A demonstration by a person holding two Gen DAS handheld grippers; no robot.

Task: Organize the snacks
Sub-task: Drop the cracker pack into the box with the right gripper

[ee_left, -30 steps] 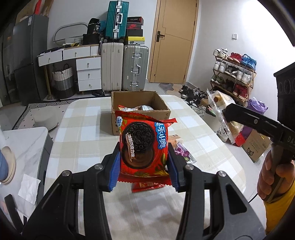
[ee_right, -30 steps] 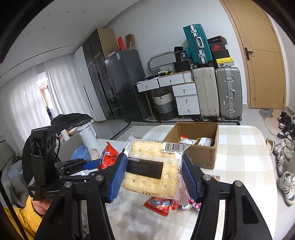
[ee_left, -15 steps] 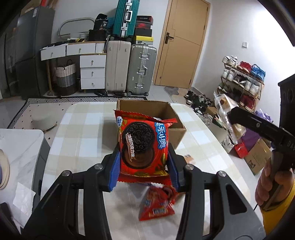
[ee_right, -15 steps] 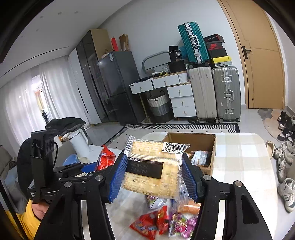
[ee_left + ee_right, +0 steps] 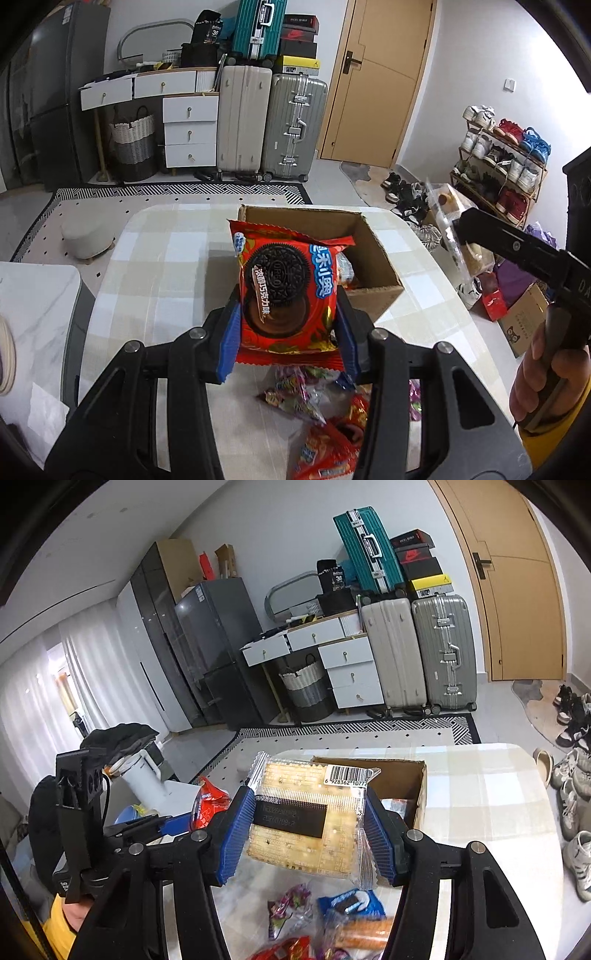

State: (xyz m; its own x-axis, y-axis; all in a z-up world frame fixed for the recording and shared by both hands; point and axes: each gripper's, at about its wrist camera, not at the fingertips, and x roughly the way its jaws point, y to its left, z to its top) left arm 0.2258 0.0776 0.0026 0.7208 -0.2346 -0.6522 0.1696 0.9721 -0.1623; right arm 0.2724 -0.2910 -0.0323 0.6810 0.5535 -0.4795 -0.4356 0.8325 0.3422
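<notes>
My left gripper is shut on a red Oreo packet, held upright above the table in front of the open cardboard box. My right gripper is shut on a clear packet of crackers with a barcode label, held above the table before the same box. The box holds a few snack packets. Loose snack packets lie on the checked table below both grippers. In the left wrist view the right gripper's crackers show at the right.
More loose packets lie on the table near its front edge. Suitcases, a white drawer unit and a door stand behind. A shoe rack is at the right. A white side table is at the left.
Both grippers have drawn back and risen with their packets. The box now sits farther off and more loose snacks show beneath.
</notes>
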